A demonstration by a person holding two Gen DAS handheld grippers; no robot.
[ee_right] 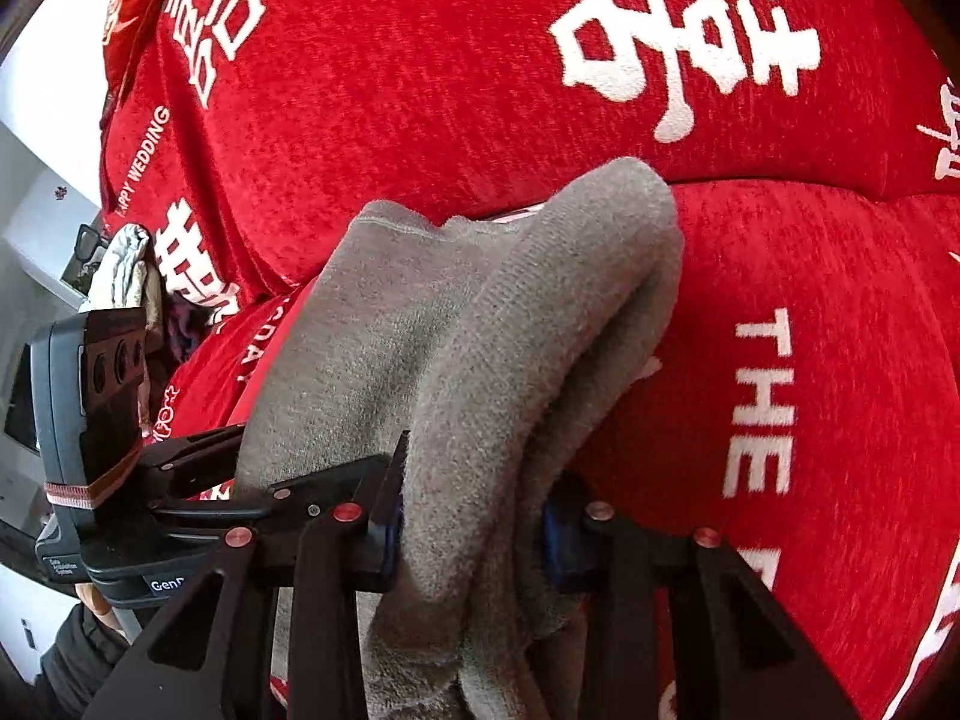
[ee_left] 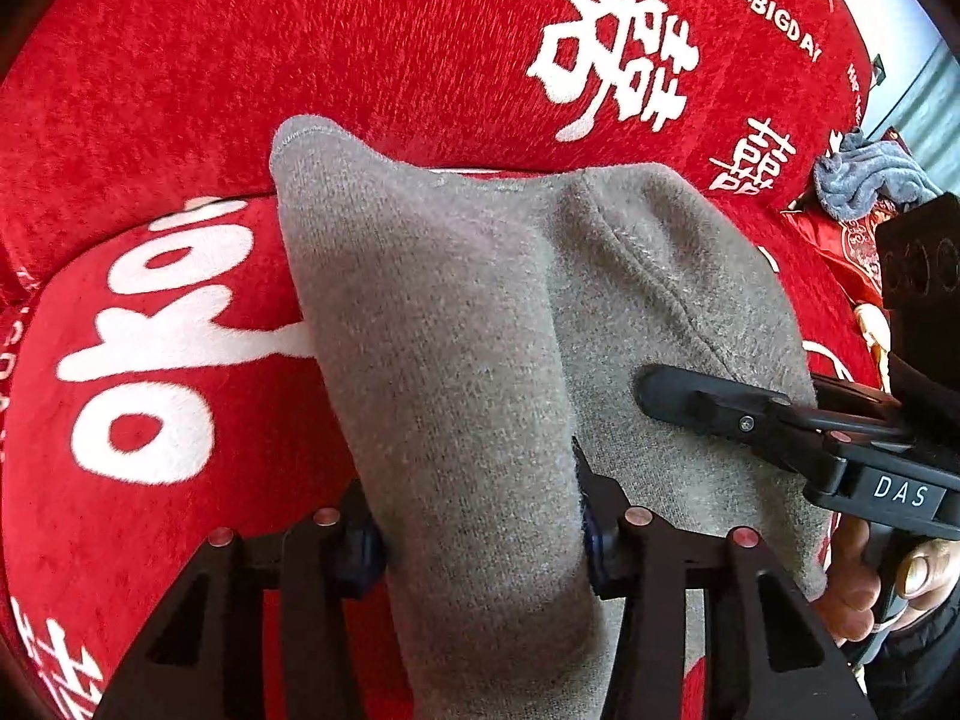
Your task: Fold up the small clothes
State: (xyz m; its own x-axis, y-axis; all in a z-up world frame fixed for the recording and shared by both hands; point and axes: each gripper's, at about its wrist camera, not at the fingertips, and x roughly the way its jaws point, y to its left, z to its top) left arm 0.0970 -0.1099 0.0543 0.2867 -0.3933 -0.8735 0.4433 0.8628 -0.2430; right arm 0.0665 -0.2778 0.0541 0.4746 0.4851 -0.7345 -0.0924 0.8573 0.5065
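A small grey knit garment hangs in folds above a red sofa cover with white lettering. My left gripper is shut on a thick fold of it near its lower edge. My right gripper is shut on another bunched fold of the same grey garment. In the left wrist view the right gripper's fingers lie against the garment's right side. In the right wrist view the left gripper shows at the garment's left edge. The fingertips of both are hidden by cloth.
The red sofa seat and backrest fill the view. A blue-grey cloth lies on a red printed cushion at the sofa's far end. Pale crumpled clothes lie at the other end.
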